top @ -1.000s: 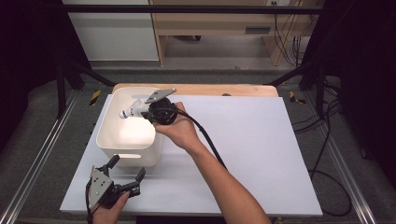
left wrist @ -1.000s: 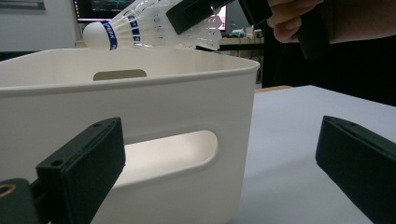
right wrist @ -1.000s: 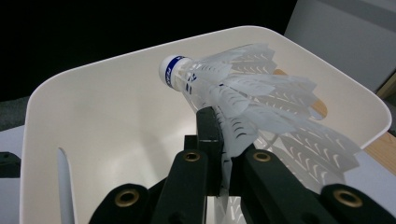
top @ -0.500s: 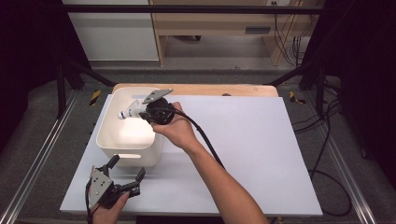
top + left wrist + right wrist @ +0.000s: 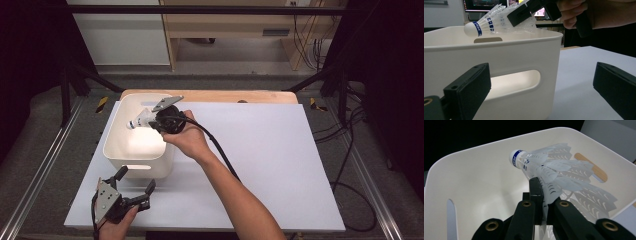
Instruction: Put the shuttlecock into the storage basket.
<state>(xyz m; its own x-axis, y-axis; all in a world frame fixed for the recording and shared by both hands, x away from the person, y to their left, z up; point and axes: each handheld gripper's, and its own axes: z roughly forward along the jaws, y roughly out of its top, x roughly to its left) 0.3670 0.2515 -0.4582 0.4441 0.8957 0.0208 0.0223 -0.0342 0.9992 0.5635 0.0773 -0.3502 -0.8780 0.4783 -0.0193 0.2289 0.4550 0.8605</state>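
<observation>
I have the shuttlecock (image 5: pixel 554 173) pinched by its feather skirt in the right tool (image 5: pixel 541 195), jaws together on the feathers, cork pointing away from me. It hangs over the open bin (image 5: pixel 117 155), above the rim and toward the bin's far side, touching nothing. The bin sits at the counter's (image 5: pixel 280 165) near-left area.

My main worry is the grip itself. The jaws clamp only the thin feathers, off to one side, so I judge they could crush or bend them, or let the shuttlecock twist and slide out early. If I release from this height, the light cork end may bounce off the wall and tip out over the rim. A feather could also snag on a pad when I let go.

My left tool (image 5: pixel 132 192) rests near the counter's near-left corner, jaws wide apart and holding nothing, just in front of the bin's handle slot; a careless nudge there would shove the bin.
</observation>
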